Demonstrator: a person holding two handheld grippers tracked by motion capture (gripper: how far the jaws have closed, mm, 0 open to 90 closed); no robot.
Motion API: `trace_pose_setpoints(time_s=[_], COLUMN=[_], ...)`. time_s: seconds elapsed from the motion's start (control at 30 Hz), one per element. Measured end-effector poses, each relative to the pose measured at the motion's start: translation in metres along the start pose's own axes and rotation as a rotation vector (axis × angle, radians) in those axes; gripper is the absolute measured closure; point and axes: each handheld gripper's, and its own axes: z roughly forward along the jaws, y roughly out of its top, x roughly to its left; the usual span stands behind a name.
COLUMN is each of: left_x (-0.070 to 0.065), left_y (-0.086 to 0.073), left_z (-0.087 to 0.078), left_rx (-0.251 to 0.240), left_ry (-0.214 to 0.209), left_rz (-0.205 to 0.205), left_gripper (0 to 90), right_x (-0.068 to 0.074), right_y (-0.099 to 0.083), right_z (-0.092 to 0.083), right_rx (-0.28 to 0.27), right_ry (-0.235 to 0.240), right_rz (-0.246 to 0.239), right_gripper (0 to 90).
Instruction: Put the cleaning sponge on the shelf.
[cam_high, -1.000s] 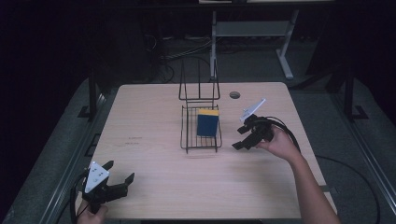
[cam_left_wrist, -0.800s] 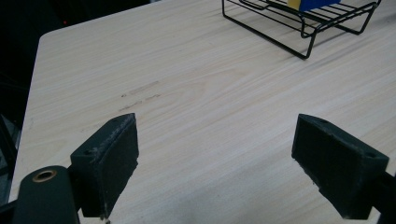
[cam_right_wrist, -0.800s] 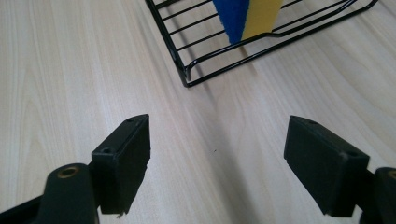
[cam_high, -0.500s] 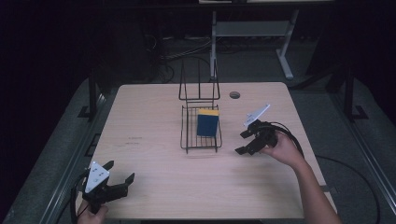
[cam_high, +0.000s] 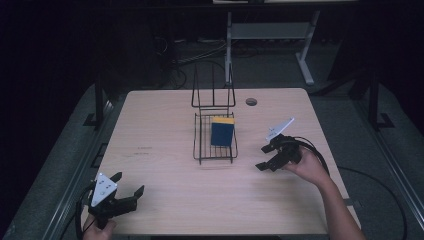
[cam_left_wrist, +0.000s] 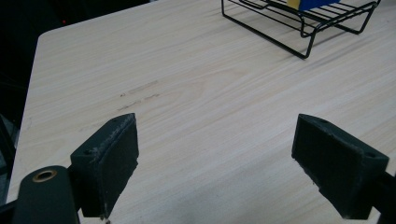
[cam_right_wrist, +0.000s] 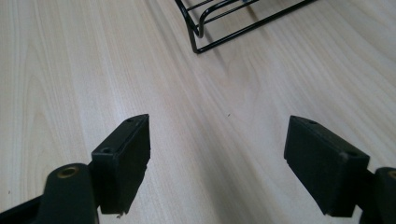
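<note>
My right gripper hangs just above the table, jaws spread wide and holding nothing, a little to the right of the black wire rack. A blue and yellow sponge stands inside that rack. My left gripper sits at the table's near left corner, also wide open and empty.

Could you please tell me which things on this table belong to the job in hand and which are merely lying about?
Part of the job:
- blue and yellow sponge, leaning in the rack
- black wire rack
- right claw, open, nearest the rack
- left claw, open, at the near left corner

Just there:
- round dark hole in the table
- metal frame legs behind
</note>
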Motion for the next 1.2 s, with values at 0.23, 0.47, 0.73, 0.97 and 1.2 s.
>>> trace_pose_setpoints(time_s=[0.23, 0.47, 0.73, 0.97, 1.2], left_x=[0.000, 0.000, 0.000, -0.001, -0.001], left_y=[0.000, 0.000, 0.000, 0.000, 0.000], left_z=[0.000, 0.000, 0.000, 0.001, 0.000], left_rx=[0.000, 0.001, 0.001, 0.000, 0.000], left_ry=[0.001, 0.001, 0.001, 0.001, 0.002], left_rz=[0.001, 0.001, 0.002, 0.002, 0.000], left_gripper=[14.1, 14.1, 14.1, 14.1, 14.1], right_x=[0.003, 0.008, 0.014, 0.019, 0.025], right_y=[-0.008, -0.016, -0.025, -0.035, -0.040], right_z=[-0.001, -0.002, -0.005, -0.006, -0.007], right_rx=[-0.011, -0.009, -0.016, -0.016, -0.020], right_ry=[0.004, 0.006, -0.001, -0.004, -0.010], right_rz=[0.007, 0.016, 0.017, 0.027, 0.020], right_gripper=[22.2, 22.2, 22.2, 22.3, 22.2])
